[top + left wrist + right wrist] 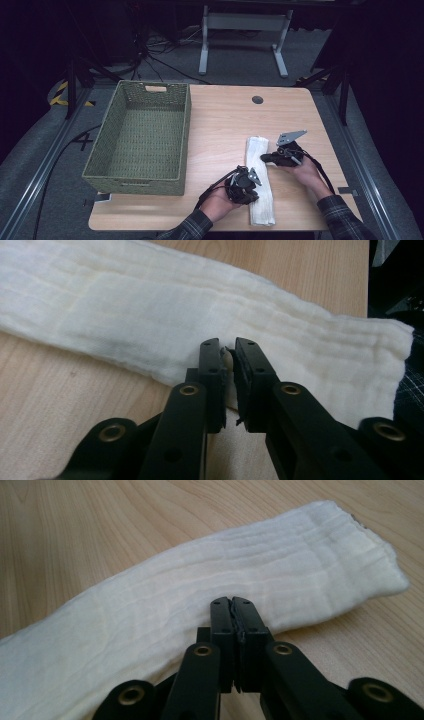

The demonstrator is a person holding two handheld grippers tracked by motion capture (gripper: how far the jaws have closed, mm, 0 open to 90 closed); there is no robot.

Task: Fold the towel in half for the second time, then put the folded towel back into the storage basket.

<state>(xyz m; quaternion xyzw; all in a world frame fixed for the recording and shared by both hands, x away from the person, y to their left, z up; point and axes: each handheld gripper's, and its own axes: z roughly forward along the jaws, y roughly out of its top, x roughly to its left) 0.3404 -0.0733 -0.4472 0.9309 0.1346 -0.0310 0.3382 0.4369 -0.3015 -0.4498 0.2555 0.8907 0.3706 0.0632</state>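
Note:
A white cloth (260,180), folded into a long strip, lies on the wooden table (225,120) in front of the person. My left gripper (255,191) rests at the strip's near end. In the left gripper view (228,349) the jaws stand a narrow slit apart and pinch a small tuck of the cloth (150,310) between their tips. My right gripper (264,157) lies against the strip's right edge near its far end. In the right gripper view (231,602) its jaws are pressed together over the edge of the cloth (200,585), and no fabric shows between them.
A green woven basket (185,135) stands on the left half of the table, with nothing inside it. A dark round hole (257,99) sits near the table's far edge. Beyond the table are a white frame's legs (204,45) and cables on the floor.

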